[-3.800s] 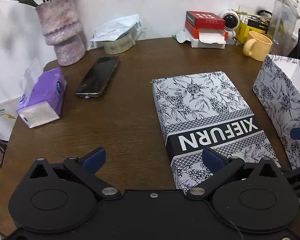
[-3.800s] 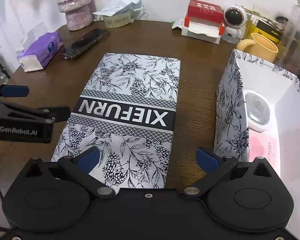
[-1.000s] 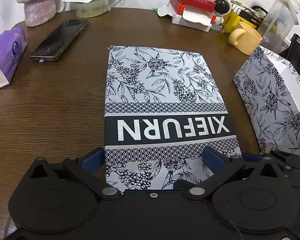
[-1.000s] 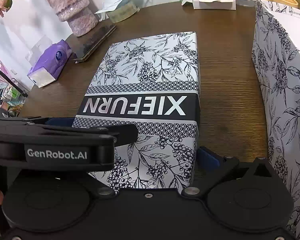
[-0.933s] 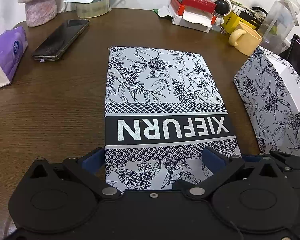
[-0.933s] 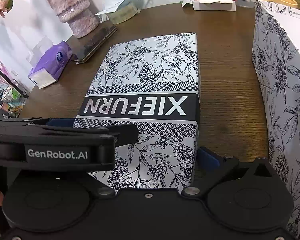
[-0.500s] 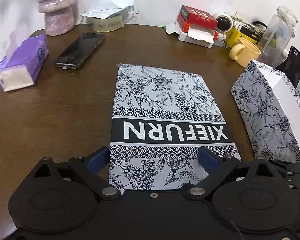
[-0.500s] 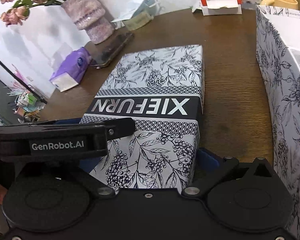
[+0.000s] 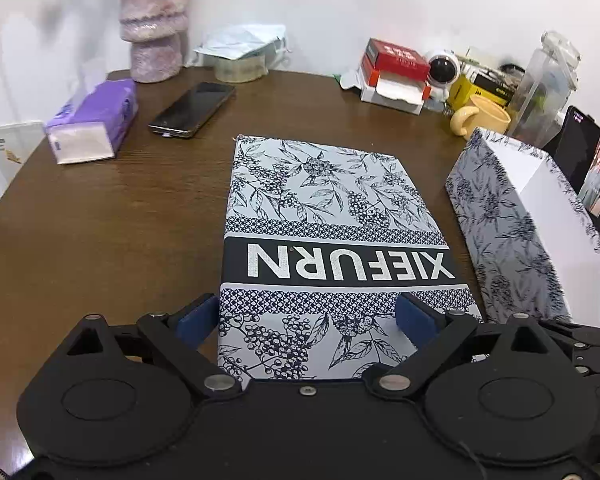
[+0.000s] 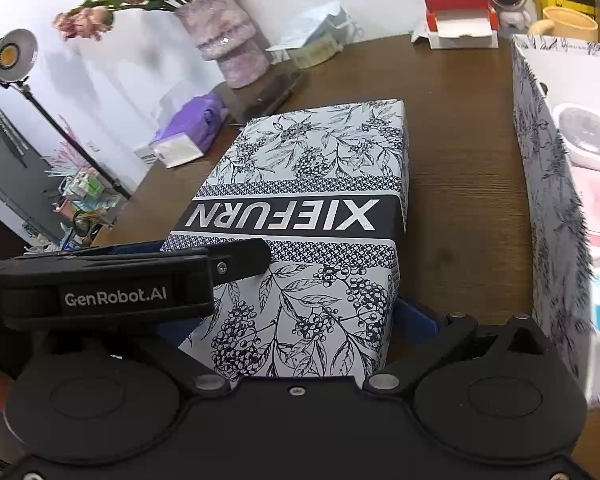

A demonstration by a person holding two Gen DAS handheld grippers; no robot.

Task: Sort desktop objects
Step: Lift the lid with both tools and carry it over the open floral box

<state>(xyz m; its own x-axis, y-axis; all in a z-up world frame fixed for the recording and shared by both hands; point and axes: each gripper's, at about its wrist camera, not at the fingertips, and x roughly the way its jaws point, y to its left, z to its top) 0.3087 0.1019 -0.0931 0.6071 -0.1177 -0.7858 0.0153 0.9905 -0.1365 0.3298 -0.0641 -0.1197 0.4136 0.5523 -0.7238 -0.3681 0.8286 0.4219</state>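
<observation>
I have both the left gripper (image 9: 306,314) and right gripper (image 10: 296,320) clamped on the near end of the XIEFURN box lid (image 9: 332,256), which looks light, stiff, smooth cardboard, best held by its side walls.

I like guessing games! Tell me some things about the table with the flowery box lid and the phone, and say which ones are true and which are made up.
1. The flat black-and-white floral box lid printed XIEFURN sits between the jaws of both grippers. True.
2. The black smartphone lies on top of that lid. False: it lies on the brown wooden table, apart from the lid.
3. The purple pack of tissues is on the table to the left of the phone. True.
4. The yellow ceramic mug stands inside the open floral box. False: it stands on the table behind the box.
5. The open floral box has nothing in it. False: a round white object lies inside.
</observation>
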